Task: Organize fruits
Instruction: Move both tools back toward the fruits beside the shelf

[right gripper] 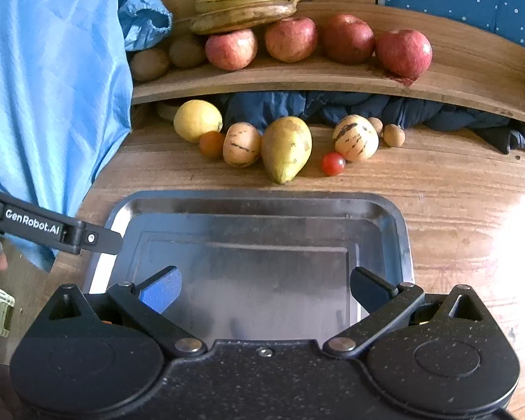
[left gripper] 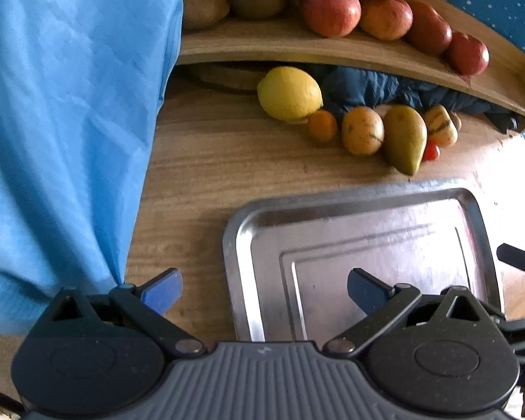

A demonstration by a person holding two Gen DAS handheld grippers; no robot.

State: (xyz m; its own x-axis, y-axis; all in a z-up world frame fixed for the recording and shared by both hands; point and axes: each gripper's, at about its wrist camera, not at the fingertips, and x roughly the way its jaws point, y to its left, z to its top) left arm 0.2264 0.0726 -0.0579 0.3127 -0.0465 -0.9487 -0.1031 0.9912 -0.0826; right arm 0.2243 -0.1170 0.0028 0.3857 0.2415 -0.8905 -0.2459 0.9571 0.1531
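Note:
A bare steel tray (left gripper: pixel 367 196) (right gripper: pixel 262 199) lies on the wooden table. Behind it a row of fruit rests on the table: a lemon (left gripper: pixel 289 92) (right gripper: pixel 197 120), a small orange (left gripper: pixel 322 126) (right gripper: pixel 211 144), two striped pepino melons (right gripper: pixel 241 144) (right gripper: pixel 355 137), a yellow-green mango (left gripper: pixel 404 138) (right gripper: pixel 286 147) and a cherry tomato (left gripper: pixel 431 151) (right gripper: pixel 333 163). My left gripper (left gripper: pixel 264 292) hovers open over the tray's near left corner. My right gripper (right gripper: pixel 264 288) hangs open above the tray's near edge. Neither holds anything.
A wooden shelf (right gripper: pixel 297 77) above the row carries several red apples (right gripper: pixel 291 39), bananas (right gripper: pixel 245 8) and kiwis (right gripper: pixel 149 64). Dark blue cloth (right gripper: pixel 367 106) is bunched under the shelf. A light blue fabric (left gripper: pixel 63 122) hangs on the left. Small brown nuts (right gripper: pixel 393 135) lie at the right.

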